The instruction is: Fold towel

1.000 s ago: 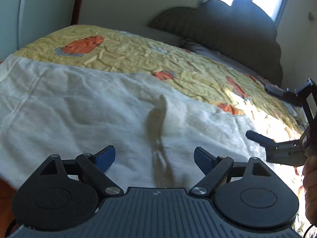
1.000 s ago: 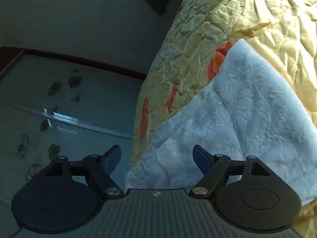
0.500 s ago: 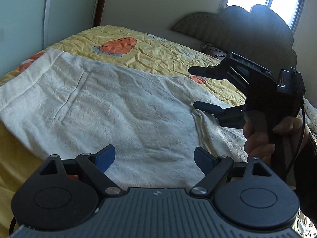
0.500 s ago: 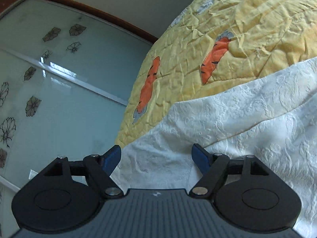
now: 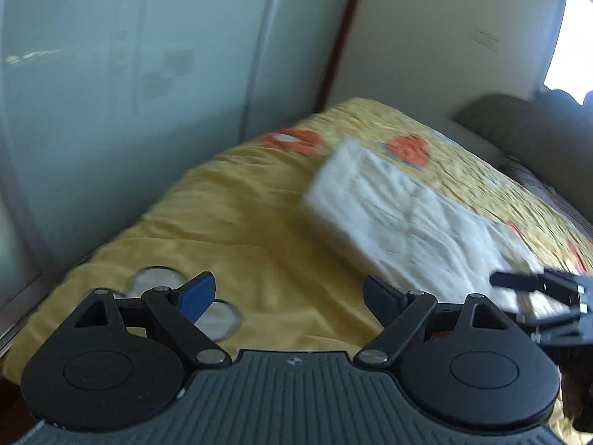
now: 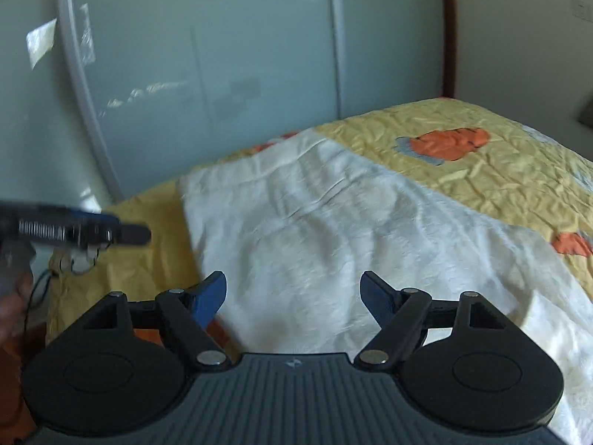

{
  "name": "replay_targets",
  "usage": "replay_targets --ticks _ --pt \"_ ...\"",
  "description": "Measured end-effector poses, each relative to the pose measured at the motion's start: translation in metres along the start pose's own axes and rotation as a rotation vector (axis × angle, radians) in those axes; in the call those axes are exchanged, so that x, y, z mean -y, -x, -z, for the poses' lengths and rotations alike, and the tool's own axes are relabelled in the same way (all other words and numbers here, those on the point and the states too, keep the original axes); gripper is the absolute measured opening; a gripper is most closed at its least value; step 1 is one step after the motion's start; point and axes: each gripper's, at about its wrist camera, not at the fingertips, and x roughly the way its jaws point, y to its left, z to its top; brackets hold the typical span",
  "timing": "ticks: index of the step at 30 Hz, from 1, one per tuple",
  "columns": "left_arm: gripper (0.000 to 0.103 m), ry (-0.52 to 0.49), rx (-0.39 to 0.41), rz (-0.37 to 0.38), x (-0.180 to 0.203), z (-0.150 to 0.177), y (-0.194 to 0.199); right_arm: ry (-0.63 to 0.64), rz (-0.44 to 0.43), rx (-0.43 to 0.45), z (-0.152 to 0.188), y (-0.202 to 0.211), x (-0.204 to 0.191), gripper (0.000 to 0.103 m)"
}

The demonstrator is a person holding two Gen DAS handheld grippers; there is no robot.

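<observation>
Towel (image 5: 404, 222) on bedspread (image 5: 229, 230); tongs (image 5: 289, 296) agape

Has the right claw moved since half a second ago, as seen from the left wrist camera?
Yes. The right claw went down and right, from before the headboard to the towel.

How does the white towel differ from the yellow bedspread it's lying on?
The towel is plain white, while the bedspread is yellow with orange patches. The towel covers only part of the bed; the bedspread reaches beyond it on several sides and hangs over the near edge. The towel looks thicker, its edge standing proud of the bedspread, whose surface looks thin and finely crinkled. Both are soft, wrinkled cloth, and neither gripper touches them.
</observation>
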Motion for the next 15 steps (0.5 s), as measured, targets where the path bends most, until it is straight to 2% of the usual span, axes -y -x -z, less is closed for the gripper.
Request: replay_targets --ticks 1,3,5,8,12,15 --pt "0.089 0.042 0.008 -0.032 -0.013 -0.005 0.001 0.044 0.002 -0.017 0.001 -0.008 -0.011 0.079" --pt "0.089 0.105 0.012 -0.067 -0.029 -0.009 0.003 0.177 0.069 -0.032 0.003 -0.026 -0.034 0.079" --pt "0.089 0.133 0.012 -0.065 -0.035 -0.012 0.003 0.261 0.114 -0.016 0.003 -0.036 -0.045 0.079" --pt "0.089 0.121 0.010 -0.039 -0.032 -0.012 0.004 0.218 0.132 -0.022 -0.012 -0.053 -0.040 0.078" --pt "0.089 0.110 0.002 0.016 -0.023 -0.012 0.002 0.109 0.139 -0.024 -0.025 -0.055 -0.023 0.078" --pt "0.089 0.101 0.008 0.035 -0.015 -0.011 0.000 0.114 0.147 -0.030 -0.024 -0.057 -0.022 0.078"
